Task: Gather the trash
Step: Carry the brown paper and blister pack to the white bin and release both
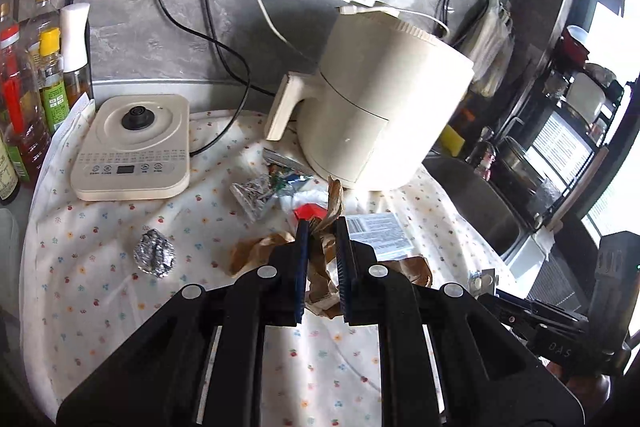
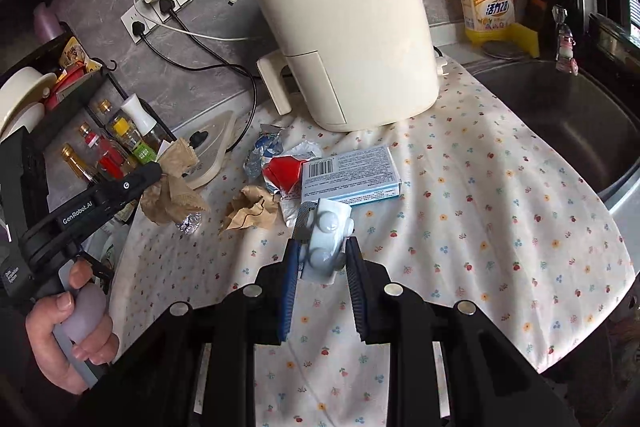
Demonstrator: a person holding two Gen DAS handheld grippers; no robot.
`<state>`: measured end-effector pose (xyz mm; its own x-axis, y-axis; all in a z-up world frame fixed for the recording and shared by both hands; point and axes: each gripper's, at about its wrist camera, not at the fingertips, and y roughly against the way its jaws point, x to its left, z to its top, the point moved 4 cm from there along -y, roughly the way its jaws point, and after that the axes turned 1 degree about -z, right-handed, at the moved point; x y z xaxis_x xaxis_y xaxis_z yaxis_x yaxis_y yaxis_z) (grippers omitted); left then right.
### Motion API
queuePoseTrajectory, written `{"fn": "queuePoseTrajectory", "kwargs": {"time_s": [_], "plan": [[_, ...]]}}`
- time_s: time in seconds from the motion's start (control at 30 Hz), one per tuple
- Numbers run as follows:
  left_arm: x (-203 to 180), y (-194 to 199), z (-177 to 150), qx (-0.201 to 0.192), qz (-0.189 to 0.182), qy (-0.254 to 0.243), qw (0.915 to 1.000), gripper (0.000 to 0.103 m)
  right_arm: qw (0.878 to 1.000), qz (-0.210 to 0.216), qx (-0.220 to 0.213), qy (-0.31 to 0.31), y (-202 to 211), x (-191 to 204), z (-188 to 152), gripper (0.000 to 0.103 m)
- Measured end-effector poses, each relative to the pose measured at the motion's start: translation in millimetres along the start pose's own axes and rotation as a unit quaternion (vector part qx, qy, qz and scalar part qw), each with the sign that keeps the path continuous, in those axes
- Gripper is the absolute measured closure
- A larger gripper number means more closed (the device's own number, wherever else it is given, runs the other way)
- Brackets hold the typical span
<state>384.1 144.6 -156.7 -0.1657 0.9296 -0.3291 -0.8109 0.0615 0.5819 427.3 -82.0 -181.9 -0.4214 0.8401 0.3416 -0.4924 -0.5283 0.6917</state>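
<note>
- While the left claw is closed on a crumpled piece of brown paper, the paper hangs above the floral cloth that covers the surface.
- Seen from the right wrist view, that same brown paper is held up at the left, clear of the cloth.
- Right claw grips a blister pack between its blue pads, tilted up off the cloth.
- More trash lies on the cloth in front of the cream air fryer: a second brown paper wad, a red wrapper, a flat blue-and-white box and crinkled foil wrappers.
- A foil ball sits apart, near the kettle base.
- A sink lies to the right of the cloth.
</note>
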Motion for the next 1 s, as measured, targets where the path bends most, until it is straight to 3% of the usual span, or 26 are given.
{"fn": "queuePoseTrajectory", "kwargs": {"time_s": [0.27,0.47,0.73,1.0], "plan": [[-99,-2,-27,0.022,-0.056,-0.05,0.9969,0.09,0.996,-0.059,-0.039,-0.046,86,-75,-28,0.079],[-174,-5,-59,0.048,-0.104,-0.092,0.9891,0.09,0.987,-0.12,-0.062,-0.088,152,-141,-64,0.079],[-267,-9,-115,0.085,-0.169,-0.142,0.9715,0.09,0.971,-0.177,-0.069,-0.148,221,-209,-126,0.079],[-337,-13,-169,0.128,-0.217,-0.174,0.952,0.09,0.955,-0.215,-0.056,-0.198,261,-249,-195,0.079]]}}
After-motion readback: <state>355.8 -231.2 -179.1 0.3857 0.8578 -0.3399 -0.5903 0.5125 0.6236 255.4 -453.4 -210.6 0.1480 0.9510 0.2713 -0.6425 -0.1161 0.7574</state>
